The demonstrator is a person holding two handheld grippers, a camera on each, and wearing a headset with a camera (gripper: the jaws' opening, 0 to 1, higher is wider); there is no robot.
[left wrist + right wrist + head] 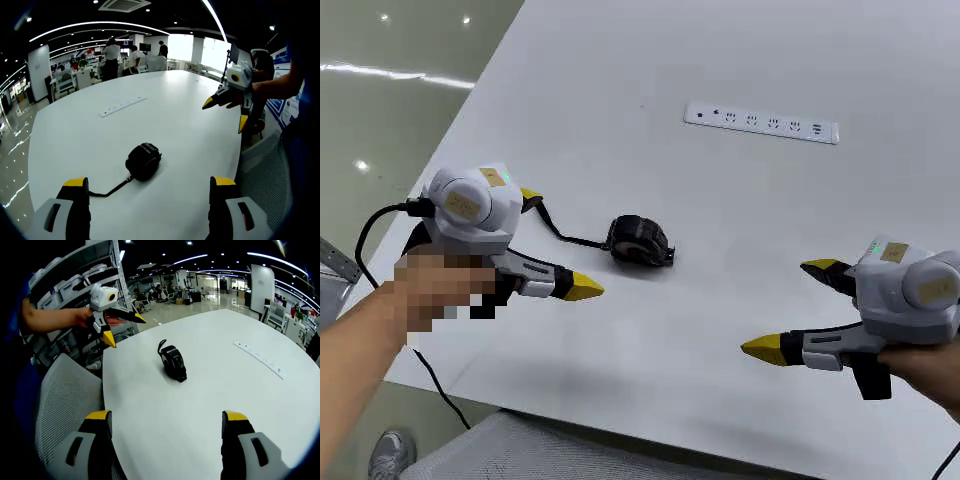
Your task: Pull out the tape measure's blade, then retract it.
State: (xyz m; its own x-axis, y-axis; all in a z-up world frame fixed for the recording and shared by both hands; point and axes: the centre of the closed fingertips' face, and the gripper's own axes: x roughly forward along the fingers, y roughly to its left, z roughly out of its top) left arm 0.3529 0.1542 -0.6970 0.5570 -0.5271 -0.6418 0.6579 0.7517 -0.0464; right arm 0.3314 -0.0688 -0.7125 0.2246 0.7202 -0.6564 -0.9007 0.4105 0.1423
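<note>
A black tape measure (640,241) lies on the white table (720,60), its blade retracted and a black strap (560,232) trailing to its left. My left gripper (558,242) hovers open just left of it, yellow tips apart, touching nothing. My right gripper (788,307) is open too, well to the right near the front edge. In the left gripper view the tape measure (143,161) sits just beyond my left gripper (149,182), with the right gripper (225,114) further off. The right gripper view has the tape measure (173,361) ahead of my right gripper (166,415) and the left gripper (125,331) beyond it.
A white power strip (761,122) lies further back on the table. A grey mesh chair (65,400) stands at the table's front edge. A black cable (365,240) hangs from the left gripper. People and desks stand in the far office (112,55).
</note>
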